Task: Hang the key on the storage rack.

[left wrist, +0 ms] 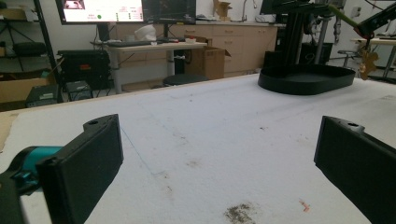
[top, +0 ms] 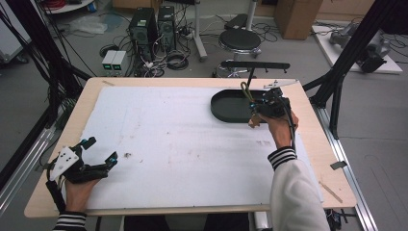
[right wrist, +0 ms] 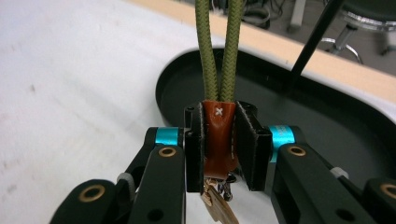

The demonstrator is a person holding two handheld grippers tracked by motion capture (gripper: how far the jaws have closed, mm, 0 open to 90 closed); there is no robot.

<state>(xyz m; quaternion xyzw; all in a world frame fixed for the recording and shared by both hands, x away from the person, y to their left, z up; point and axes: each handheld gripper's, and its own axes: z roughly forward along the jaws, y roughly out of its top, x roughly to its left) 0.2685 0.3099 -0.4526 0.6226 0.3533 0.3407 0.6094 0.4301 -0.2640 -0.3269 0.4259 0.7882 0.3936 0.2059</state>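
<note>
Because its jaws clamp the brown leather tab (right wrist: 219, 140) of the olive cord keychain (top: 248, 94), the right gripper (top: 262, 107) can dangle it over the black tray (top: 226, 107), upper right; lower left, the left gripper (top: 98, 156) rests wide open, empty.

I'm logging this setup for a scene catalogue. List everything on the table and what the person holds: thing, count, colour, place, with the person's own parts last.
tray: one, black, oval, far right of the table
mat: one, white, stained, covers most of the tabletop
table: one, light wood
keychain: one, olive cord loop with brown leather tab and brass key, held over the tray's near edge
stool: one, black, on the floor beyond the table
left tongs: black, open, near left of the mat
right tongs: black, shut on the leather tab
sleeves: white with striped cuffs
</note>
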